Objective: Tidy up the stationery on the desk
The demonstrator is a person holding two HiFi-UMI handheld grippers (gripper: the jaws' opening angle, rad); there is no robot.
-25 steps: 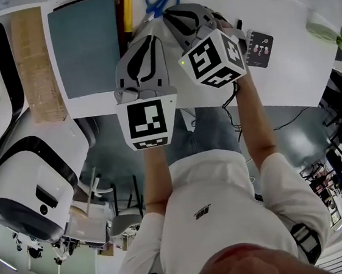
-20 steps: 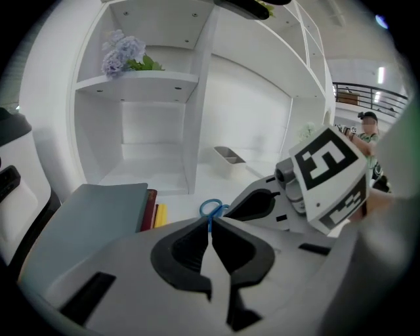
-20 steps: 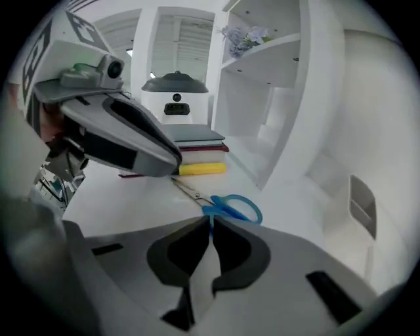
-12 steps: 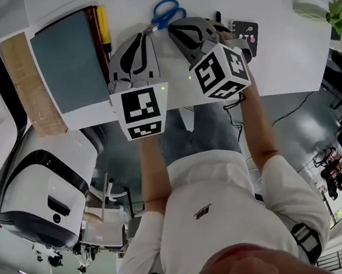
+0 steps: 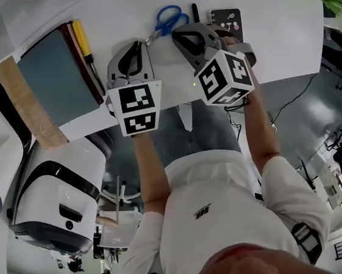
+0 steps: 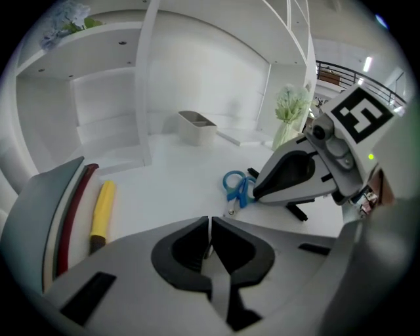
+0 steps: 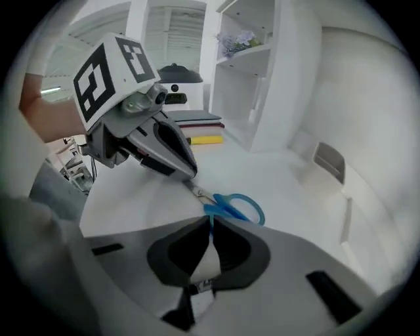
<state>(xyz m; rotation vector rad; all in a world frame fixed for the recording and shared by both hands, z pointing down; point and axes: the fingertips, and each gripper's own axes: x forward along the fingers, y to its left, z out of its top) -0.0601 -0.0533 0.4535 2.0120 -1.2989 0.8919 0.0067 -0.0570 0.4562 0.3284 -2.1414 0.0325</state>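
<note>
Blue-handled scissors (image 5: 168, 18) lie on the white desk (image 5: 283, 40), blades pointing toward my left gripper (image 5: 138, 44). That gripper is shut with nothing in it, its tips just short of the blade ends. My right gripper (image 5: 179, 34), also shut and empty, sits just this side of the scissor handles. In the left gripper view the scissors (image 6: 236, 187) lie ahead of the left gripper (image 6: 210, 226), beside the right gripper's body (image 6: 295, 174). In the right gripper view the scissors (image 7: 233, 205) lie right in front of the right gripper (image 7: 210, 226).
A yellow-handled tool (image 5: 83, 42) lies by a grey folder (image 5: 54, 79) with a dark red book edge. A black pen (image 5: 195, 12) and a black card (image 5: 226, 21) lie right of the scissors. A white tray (image 6: 197, 126) and a vase of plants (image 6: 289, 111) stand further back. White shelving rises behind the desk.
The head view has swung, so the desk things sit lower and more to the left. Both grippers remain shut and close together by the scissors.
</note>
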